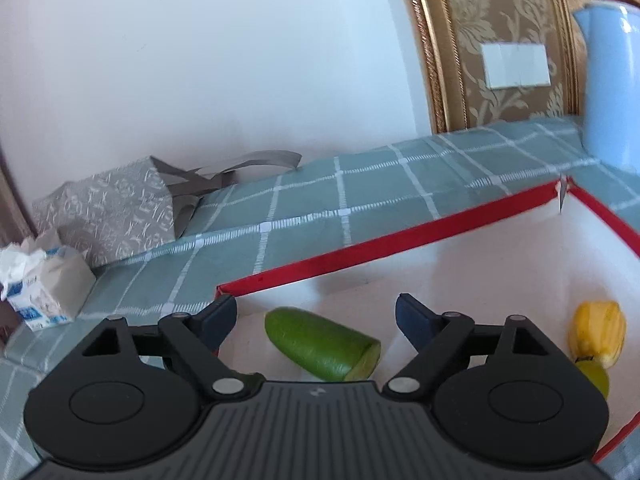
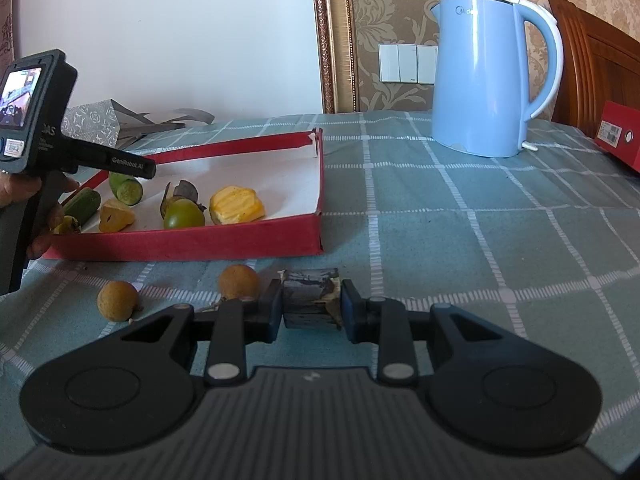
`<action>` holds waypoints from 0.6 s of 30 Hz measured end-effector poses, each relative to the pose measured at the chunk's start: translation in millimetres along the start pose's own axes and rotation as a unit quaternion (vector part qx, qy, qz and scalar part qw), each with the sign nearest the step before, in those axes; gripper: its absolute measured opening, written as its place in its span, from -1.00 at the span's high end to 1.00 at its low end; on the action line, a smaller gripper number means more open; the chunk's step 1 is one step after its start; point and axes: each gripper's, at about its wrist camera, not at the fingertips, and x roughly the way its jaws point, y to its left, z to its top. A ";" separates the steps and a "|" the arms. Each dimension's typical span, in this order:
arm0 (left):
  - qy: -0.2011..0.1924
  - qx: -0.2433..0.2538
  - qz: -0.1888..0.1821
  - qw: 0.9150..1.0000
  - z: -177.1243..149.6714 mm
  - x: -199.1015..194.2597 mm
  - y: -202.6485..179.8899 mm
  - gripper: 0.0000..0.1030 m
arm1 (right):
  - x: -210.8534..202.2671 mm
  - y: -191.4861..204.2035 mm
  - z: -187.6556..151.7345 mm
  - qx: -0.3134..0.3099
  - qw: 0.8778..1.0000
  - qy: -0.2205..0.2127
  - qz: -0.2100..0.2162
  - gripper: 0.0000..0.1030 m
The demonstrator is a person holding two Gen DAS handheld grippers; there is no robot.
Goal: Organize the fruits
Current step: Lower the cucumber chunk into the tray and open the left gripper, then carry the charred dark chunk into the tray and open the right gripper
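My left gripper [image 1: 316,312] is open and empty above the near left part of the red box lid [image 1: 360,248], over a cut green cucumber piece [image 1: 324,344]. A yellow fruit piece [image 1: 598,330] lies to its right. In the right wrist view the lid [image 2: 200,246] holds cucumber pieces [image 2: 126,188], a green round fruit [image 2: 184,216] and yellow pieces [image 2: 236,210]. My right gripper [image 2: 311,306] is shut on a dark blackened fruit chunk [image 2: 310,296] just above the cloth. Two brown round fruits [image 2: 238,282] [image 2: 117,301] lie on the cloth to its left.
A blue kettle [image 2: 486,76] stands at the back right on the green checked tablecloth [image 2: 480,240]. A red box [image 2: 620,134] sits at the far right edge. A grey patterned bag [image 1: 108,212] and a tissue pack [image 1: 44,284] lie at the left.
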 end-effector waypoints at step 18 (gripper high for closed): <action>-0.071 -0.048 -0.055 0.995 -44.3 -118.6 11.8 -0.76 | -1.0 1.0 -0.3 -0.002 1.000 -0.003 -0.002 0.45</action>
